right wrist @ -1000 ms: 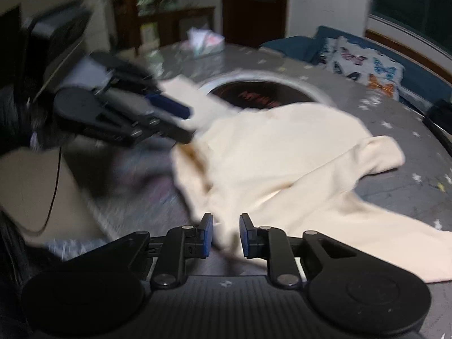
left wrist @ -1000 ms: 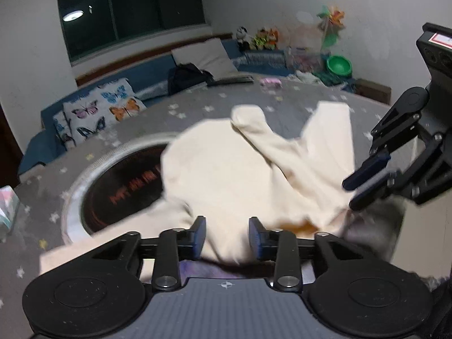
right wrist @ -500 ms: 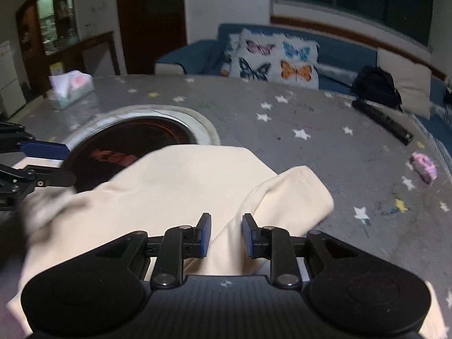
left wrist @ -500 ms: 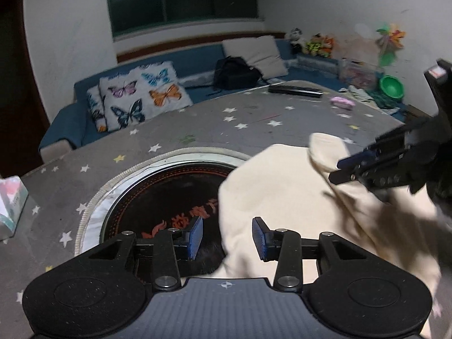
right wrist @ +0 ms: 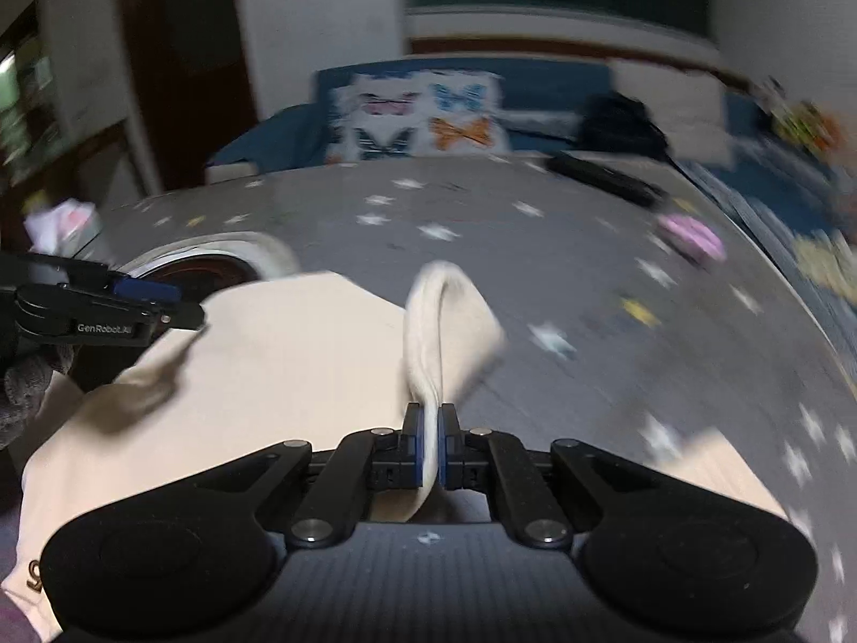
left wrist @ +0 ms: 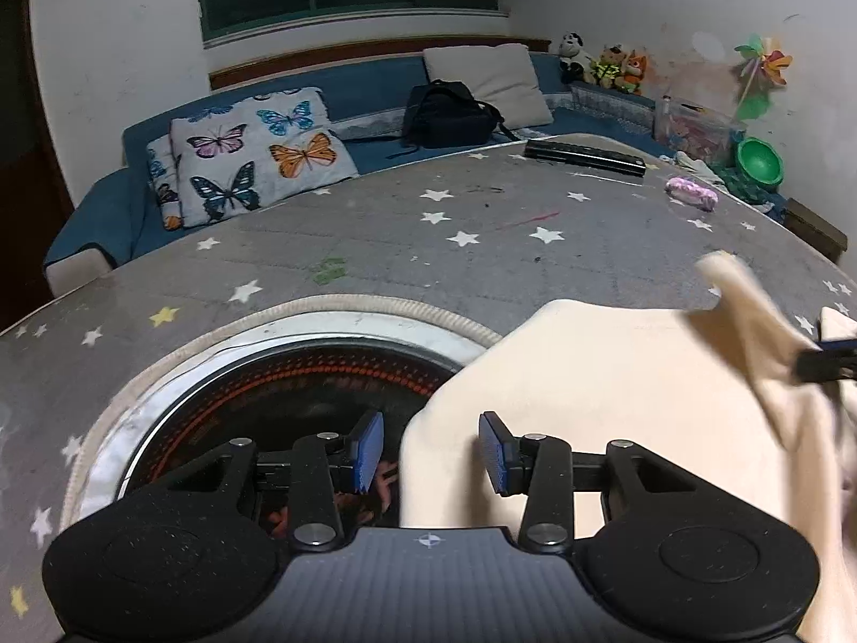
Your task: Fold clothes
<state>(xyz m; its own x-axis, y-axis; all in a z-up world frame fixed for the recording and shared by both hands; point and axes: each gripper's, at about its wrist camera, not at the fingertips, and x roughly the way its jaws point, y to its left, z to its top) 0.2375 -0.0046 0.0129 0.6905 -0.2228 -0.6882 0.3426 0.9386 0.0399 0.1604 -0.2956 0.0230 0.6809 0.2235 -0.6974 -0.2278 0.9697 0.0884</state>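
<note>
Two claws: our right claw (right wrist: 428, 450) pinches the cream garment's (right wrist: 278, 353) sleeve on the worktop (left wrist: 482, 246); our left claw (left wrist: 431, 450) is spread over its edge. Thin fabric may slip, dropping the fold.

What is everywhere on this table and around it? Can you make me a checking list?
Surface: grey star-print tablecloth with a round dark inset.
Job's things: cream garment spread flat, one sleeve lifted.
Clutter: black bar-shaped object, small pink item, tissue box.
Grippers: left gripper open, straddling the garment's edge; right gripper shut on the sleeve.
Cables: nothing seen.
Surroundings: blue sofa, butterfly pillow, black backpack, plush toys, pinwheel, green bowl.
</note>
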